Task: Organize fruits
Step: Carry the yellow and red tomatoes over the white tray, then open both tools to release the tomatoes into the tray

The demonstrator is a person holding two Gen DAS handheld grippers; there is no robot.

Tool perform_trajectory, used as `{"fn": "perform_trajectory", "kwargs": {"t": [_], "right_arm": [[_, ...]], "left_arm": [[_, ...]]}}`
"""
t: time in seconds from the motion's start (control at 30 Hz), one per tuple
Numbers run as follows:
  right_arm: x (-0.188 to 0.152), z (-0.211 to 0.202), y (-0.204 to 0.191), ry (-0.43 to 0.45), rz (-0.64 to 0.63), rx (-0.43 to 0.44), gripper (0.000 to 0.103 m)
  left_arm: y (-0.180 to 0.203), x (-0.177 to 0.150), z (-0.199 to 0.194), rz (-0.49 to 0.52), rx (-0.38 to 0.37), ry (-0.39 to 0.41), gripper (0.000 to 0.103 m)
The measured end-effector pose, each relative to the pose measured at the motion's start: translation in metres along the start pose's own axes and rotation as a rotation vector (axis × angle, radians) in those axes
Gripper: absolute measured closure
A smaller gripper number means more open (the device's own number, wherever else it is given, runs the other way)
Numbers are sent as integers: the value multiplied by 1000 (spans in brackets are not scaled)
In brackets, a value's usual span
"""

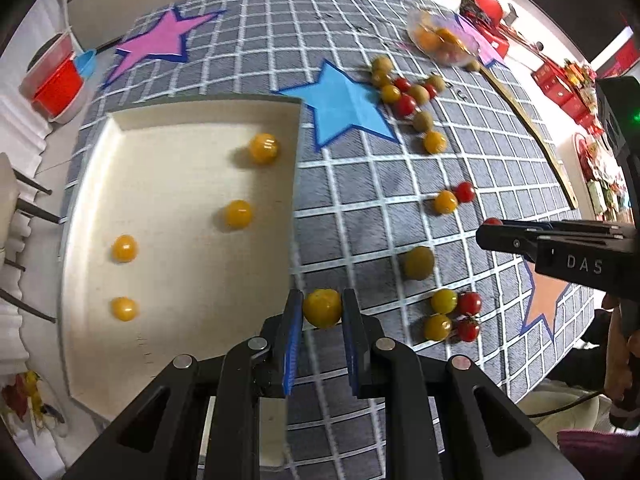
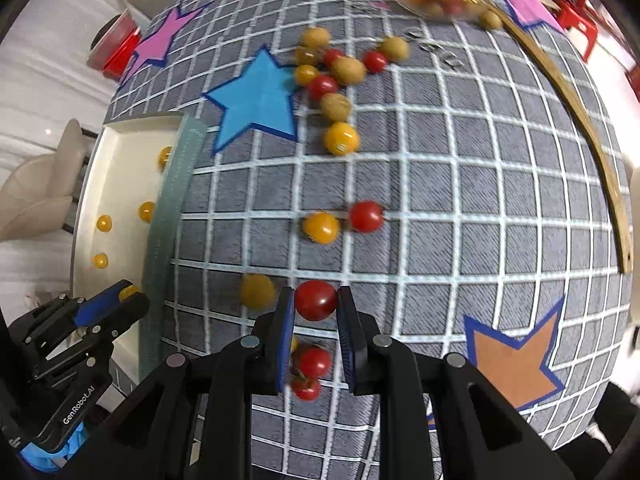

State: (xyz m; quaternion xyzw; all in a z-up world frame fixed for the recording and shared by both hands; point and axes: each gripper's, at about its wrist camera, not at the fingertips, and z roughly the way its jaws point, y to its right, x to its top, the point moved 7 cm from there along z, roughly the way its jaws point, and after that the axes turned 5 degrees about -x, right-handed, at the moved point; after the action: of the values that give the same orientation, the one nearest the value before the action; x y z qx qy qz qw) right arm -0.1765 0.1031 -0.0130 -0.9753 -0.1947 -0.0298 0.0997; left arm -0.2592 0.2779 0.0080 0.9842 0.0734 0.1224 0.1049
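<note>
My left gripper (image 1: 322,300) is shut on a yellow cherry tomato (image 1: 322,309), lifted just off the right rim of a cream tray (image 1: 180,248). Several yellow tomatoes (image 1: 238,213) lie in that tray. My right gripper (image 2: 316,295) is shut on a red cherry tomato (image 2: 316,301) above the checked tablecloth. Under it sit two more red tomatoes (image 2: 314,362). The right wrist view shows the left gripper (image 2: 132,295) at lower left with its yellow tomato. The left wrist view shows the right gripper (image 1: 486,231) at the right with a red one.
Loose red, yellow and green-brown fruits (image 1: 404,94) are scattered over the cloth, and more lie in pairs nearby (image 1: 454,198). A clear bowl of fruit (image 1: 444,42) stands at the far edge. Blue (image 1: 344,108), pink (image 1: 160,38) and orange (image 2: 516,360) paper stars lie flat. A wooden strip (image 2: 592,148) curves along the right.
</note>
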Motion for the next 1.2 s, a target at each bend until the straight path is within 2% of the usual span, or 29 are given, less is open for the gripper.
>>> {"fn": "perform_trajectory", "kwargs": {"t": [0.33, 0.63, 0.8, 0.93, 1.2], "right_arm": [[15, -7, -68, 11, -140, 16, 80], [28, 11, -141, -16, -247, 35, 80], [27, 21, -169, -39, -291, 37, 80], [23, 35, -187, -71, -318, 32, 80], [19, 60, -202, -111, -336, 10, 80]], "left_arm": [[-65, -16, -19, -115, 61, 41, 83], [-127, -37, -26, -222, 128, 51, 83], [-155, -45, -22, -272, 166, 45, 83], [-168, -49, -11, -275, 203, 30, 83], [-173, -52, 4, -278, 203, 10, 82]]}}
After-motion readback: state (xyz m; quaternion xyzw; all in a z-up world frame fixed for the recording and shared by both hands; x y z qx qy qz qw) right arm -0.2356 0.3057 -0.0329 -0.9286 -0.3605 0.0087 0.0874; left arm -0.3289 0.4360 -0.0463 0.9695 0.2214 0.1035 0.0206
